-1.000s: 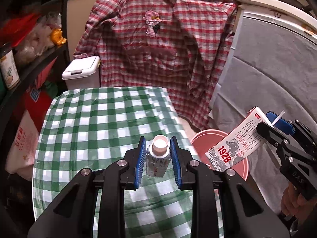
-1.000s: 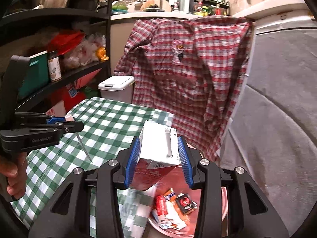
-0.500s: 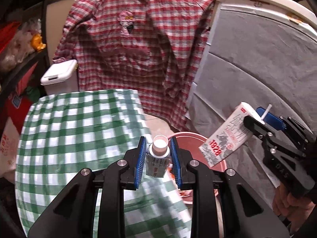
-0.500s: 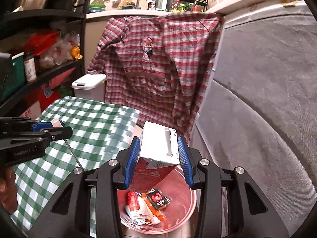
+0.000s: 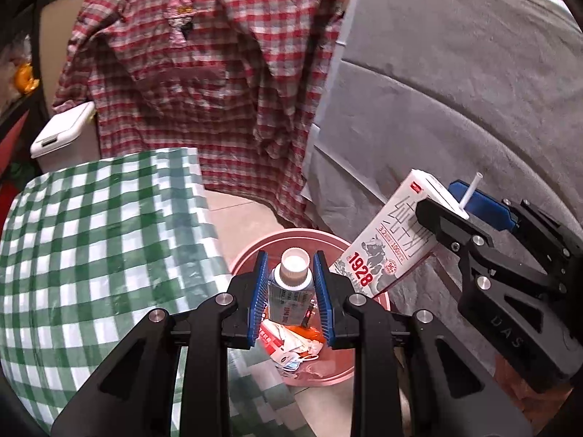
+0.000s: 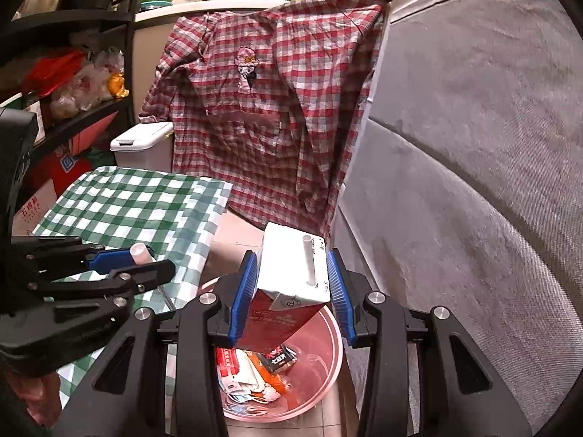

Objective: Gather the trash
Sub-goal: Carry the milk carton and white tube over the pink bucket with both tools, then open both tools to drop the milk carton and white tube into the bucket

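I have both grippers loaded and poised over the bin. In the left wrist view, the left gripper (image 5: 289, 291) is nearest me at 6 o'clock, its blue fingers (image 5: 257, 296) clenched on a small white-capped bottle (image 5: 291, 284) that stands upright between them. Directly beneath and just beyond the bottle sits the pink bin (image 5: 368, 255) on the floor, with wrappers and crumpled paper (image 5: 291, 342) already lying in its bottom.

At about 3 o'clock in that same view, the right gripper (image 5: 442, 215) clasps the milk carton (image 5: 386, 244), tilted, with its lower corner hanging over the bin's rim. The right wrist view confirms it: the right gripper's pads press both sides of the carton (image 6: 291, 273), a white straw (image 6: 309, 260) sticking out of its top, and the bin (image 6: 328, 331) opens right below at 6 o'clock. The left gripper (image 6: 145, 266) shows at 9 o'clock there, beside the edge of the table (image 6: 120, 211).

Further out, the table's green checked cloth looks bare of trash as far as I can see. Past it, at 12 o'clock, a red plaid shirt (image 5: 204, 73) hangs, with a white lidded bin (image 5: 62, 134) at 10 o'clock.

My reading: the gathering is nearly finished. Some rubbish is binned already, the last two pieces are in hand above the bin, and what remains is to let both go so they drop inside.
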